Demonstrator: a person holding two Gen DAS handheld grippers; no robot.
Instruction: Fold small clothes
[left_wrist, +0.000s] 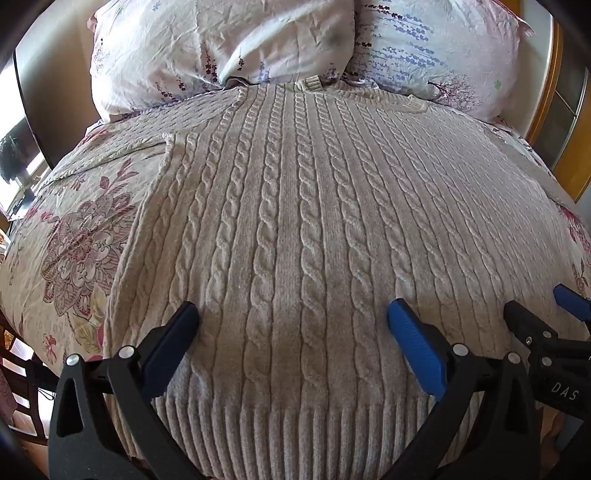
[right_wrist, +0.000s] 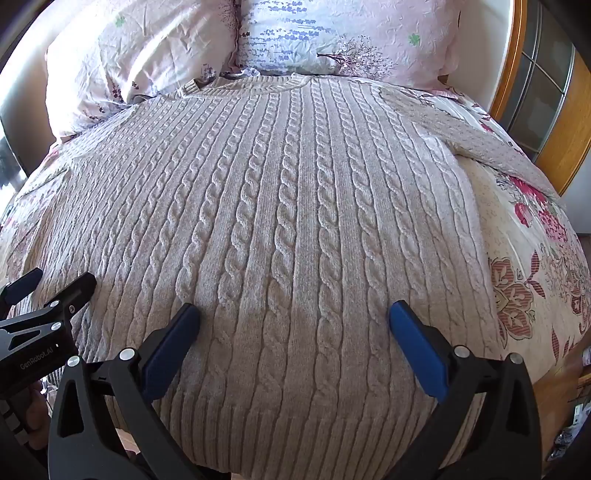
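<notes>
A beige cable-knit sweater (left_wrist: 295, 221) lies spread flat on the bed, collar toward the pillows and ribbed hem toward me. My left gripper (left_wrist: 293, 314) hovers open above its lower middle, nothing between the blue pads. My right gripper (right_wrist: 293, 314) is likewise open over the sweater's (right_wrist: 295, 203) lower part. Each gripper appears in the other's view: the right gripper (left_wrist: 543, 306) at the right edge, the left gripper (right_wrist: 55, 284) at the left edge. One sleeve (right_wrist: 491, 147) stretches out to the right; the other sleeve (left_wrist: 122, 147) runs to the left.
A floral bedspread (left_wrist: 74, 240) covers the bed. Two crumpled floral pillows (left_wrist: 221, 48) (right_wrist: 332, 37) lie at the head. A wooden-framed glass panel (right_wrist: 543, 92) stands at the right. The bed's near edge and floor (right_wrist: 561, 398) show at lower right.
</notes>
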